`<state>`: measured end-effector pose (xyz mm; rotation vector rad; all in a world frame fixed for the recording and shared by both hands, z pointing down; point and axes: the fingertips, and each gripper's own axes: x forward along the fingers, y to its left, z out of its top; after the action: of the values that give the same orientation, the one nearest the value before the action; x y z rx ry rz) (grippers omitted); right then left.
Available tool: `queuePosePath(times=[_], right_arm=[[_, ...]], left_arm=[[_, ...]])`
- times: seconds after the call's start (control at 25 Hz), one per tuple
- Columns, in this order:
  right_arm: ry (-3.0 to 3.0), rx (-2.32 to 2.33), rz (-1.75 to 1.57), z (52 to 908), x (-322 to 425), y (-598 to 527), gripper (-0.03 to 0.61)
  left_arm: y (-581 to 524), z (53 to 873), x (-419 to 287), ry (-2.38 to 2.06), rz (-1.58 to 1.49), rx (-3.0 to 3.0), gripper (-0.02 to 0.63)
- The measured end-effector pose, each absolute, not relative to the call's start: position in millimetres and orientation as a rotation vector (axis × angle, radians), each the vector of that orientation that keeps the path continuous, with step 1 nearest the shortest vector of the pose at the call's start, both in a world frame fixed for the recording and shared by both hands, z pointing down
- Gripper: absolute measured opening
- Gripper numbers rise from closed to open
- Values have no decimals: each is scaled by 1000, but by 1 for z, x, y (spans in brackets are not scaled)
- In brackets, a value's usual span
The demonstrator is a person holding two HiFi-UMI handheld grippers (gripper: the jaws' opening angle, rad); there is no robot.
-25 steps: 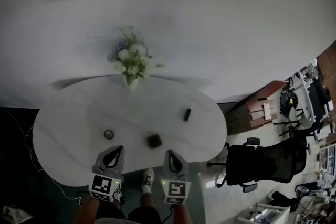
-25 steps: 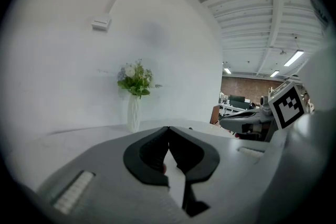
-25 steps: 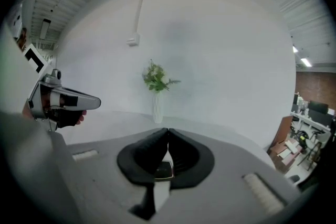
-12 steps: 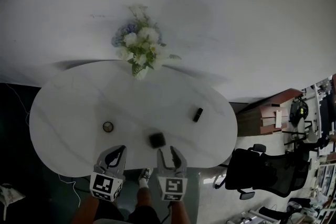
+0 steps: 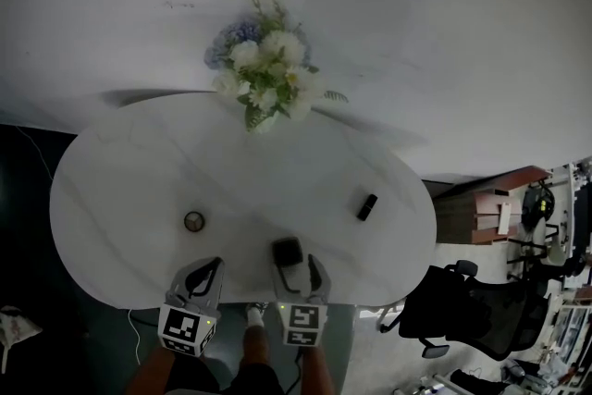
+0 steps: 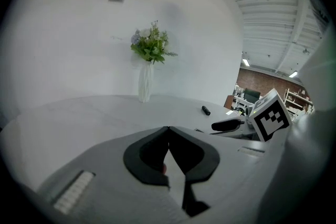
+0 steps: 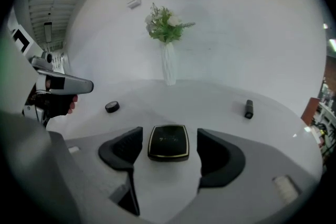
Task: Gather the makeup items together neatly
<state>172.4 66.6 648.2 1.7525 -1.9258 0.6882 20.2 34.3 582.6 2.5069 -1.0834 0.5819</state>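
White table [image 5: 129,199]: vase [image 7: 168,63], compact [image 5: 288,251], jar [image 5: 193,220], tube [image 5: 366,206].

The head view looks from high above, steeply down on the oval worktop [image 5: 139,190], with the wall [image 5: 416,14] filling its upper part and the left hand-held gripper [image 5: 205,265] and right hand-held gripper [image 5: 294,262] close at its lower edge. The left gripper view sits low and close behind its own jaws, facing across the worktop toward the vase of flowers [image 6: 149,60], with the other gripper at its right edge. The right gripper view faces the same way from further right. All three views share the vase of flowers and the black tube [image 7: 249,108]; the head and right gripper views also share the round jar [image 7: 112,107] and the compact [image 7: 168,141]
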Motion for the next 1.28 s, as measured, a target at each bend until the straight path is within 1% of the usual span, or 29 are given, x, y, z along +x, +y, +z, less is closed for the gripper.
queuePosePath(times=[0.04,0.24,0.52,0.96,1.28], right_arm=[[-1921,1742,698,654,172,67,321],[-1905,1706,742,674,170,69,321],[-1882,1657,688,684,166,65,321],[-1853,1644,688,689,167,65,321],[-1852,1634,707,688,167,64,308]], left_arm=[[34,586,19,-1085,588,2499,11],[34,602,16,-1088,612,2469,11],[35,613,18,-1079,620,2452,11],[32,614,12,-1089,621,2447,11],[29,611,5,-1103,616,2450,11]])
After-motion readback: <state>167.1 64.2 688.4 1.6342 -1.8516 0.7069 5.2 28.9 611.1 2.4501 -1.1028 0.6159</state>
